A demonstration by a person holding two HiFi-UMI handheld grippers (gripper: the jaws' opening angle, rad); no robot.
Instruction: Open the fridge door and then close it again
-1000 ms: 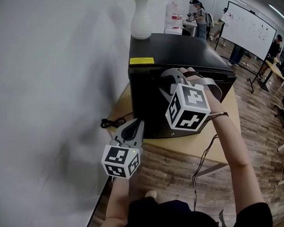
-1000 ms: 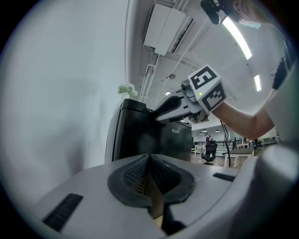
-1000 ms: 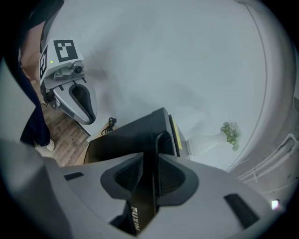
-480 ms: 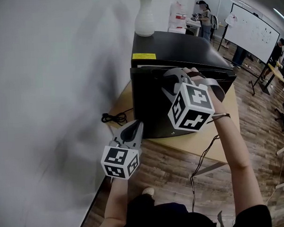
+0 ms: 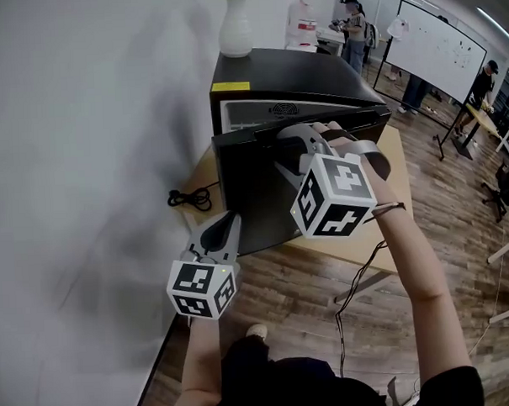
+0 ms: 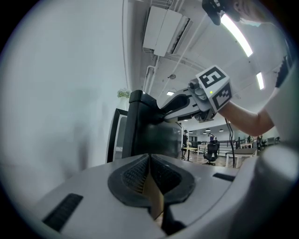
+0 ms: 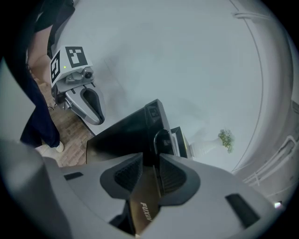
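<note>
The fridge door (image 5: pixel 246 198) now stands ajar at centre frame, so opening is under way. The right tool (image 5: pixel 290 144), its jaws just eased wider, clamps the door's top edge. The left tool (image 5: pixel 224 220) is closed and empty.

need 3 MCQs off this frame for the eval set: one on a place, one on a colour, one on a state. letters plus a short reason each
1. Where does the white vase stand?
A. on top of the fridge
B. on the floor
C. inside the fridge

2. What colour is the fridge's casing?
A. white
B. black
C. red

3. How is the fridge door?
A. fully shut
B. taken off
C. partly open

Answers:
1 A: the head view shows the white vase standing on the far corner of the fridge's top.
2 B: the top and the fridge door are both black, with only a small yellow label at the front edge.
3 C: the fridge door's top edge stands off the cabinet, and the pale inside shows in the gap behind it.
</note>
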